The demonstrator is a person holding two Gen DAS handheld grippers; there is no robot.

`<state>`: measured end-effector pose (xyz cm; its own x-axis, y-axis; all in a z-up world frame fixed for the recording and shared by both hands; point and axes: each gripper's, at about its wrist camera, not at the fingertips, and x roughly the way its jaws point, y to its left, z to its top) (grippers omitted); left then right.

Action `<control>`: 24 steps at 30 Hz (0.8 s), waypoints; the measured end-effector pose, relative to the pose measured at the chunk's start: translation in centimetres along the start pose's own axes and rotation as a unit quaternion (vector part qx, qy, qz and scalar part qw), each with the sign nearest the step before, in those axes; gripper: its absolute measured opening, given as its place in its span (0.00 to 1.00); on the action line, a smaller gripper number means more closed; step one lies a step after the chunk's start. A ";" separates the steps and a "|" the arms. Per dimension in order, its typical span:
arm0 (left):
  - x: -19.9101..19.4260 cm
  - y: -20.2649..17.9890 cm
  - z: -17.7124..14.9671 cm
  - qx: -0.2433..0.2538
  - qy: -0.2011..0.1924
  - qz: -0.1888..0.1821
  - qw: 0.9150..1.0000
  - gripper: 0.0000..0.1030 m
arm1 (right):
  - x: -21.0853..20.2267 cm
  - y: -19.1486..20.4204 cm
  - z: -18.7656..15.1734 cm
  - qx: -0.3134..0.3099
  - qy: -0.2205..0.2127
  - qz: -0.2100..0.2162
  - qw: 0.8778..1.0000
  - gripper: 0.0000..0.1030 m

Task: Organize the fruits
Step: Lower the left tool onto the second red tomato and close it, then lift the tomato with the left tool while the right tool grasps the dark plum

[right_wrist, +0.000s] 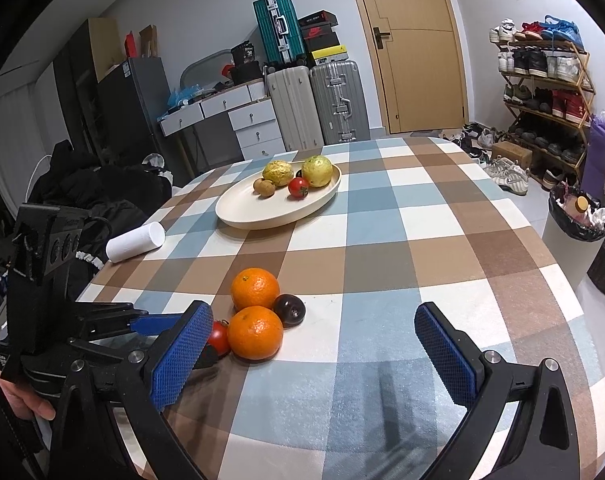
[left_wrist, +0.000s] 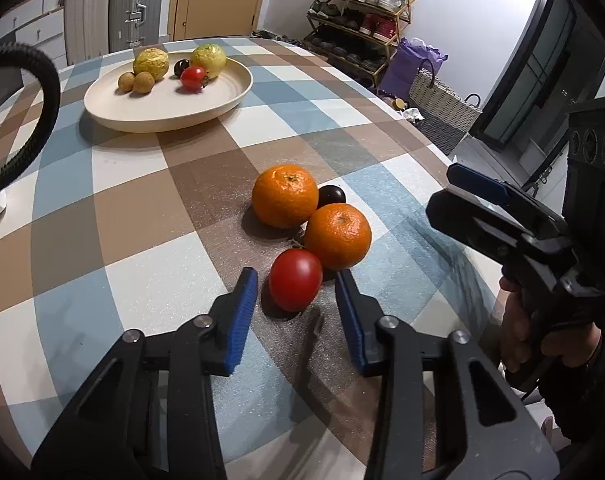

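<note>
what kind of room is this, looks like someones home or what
Most likely a lived-in home, a dining spot by the entryway. A checked tablecloth covers the table, a shoe rack full of sneakers stands by the wooden door, and suitcases are stacked against the wall.

Pale grey walls surround a tan wooden door (right_wrist: 412, 46). Left of it, 2 grey suitcases (right_wrist: 318, 106) stand upright, a teal suitcase (right_wrist: 277, 32) stacked above them. A white drawer unit (right_wrist: 254, 126) stands beside those. At the right wall, a slanted shoe rack (right_wrist: 544, 92) holds sneakers over light floor tiles (right_wrist: 536, 196).
</note>
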<state>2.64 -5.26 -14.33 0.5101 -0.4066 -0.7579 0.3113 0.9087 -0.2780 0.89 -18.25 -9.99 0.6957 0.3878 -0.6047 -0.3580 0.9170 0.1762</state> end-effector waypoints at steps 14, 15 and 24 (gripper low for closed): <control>-0.1 0.5 -0.4 0.003 -0.006 -0.015 1.000 0.23 | 0.4 -0.1 -0.1 0.010 0.003 -0.002 1.000 1.00; -0.1 0.5 -0.4 0.003 -0.006 -0.014 1.000 0.23 | 0.4 -0.2 -0.1 0.010 0.004 -0.002 1.000 1.00; -1.3 1.4 -0.8 -0.009 -0.022 -0.020 1.000 0.23 | 0.9 -0.2 0.0 0.013 0.011 0.000 1.000 1.00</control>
<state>1.81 -3.34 -14.22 0.5323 -0.4454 -0.7199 0.3170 0.8934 -0.3183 1.57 -18.13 -10.59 0.6820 0.3858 -0.6213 -0.3414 0.9192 0.1960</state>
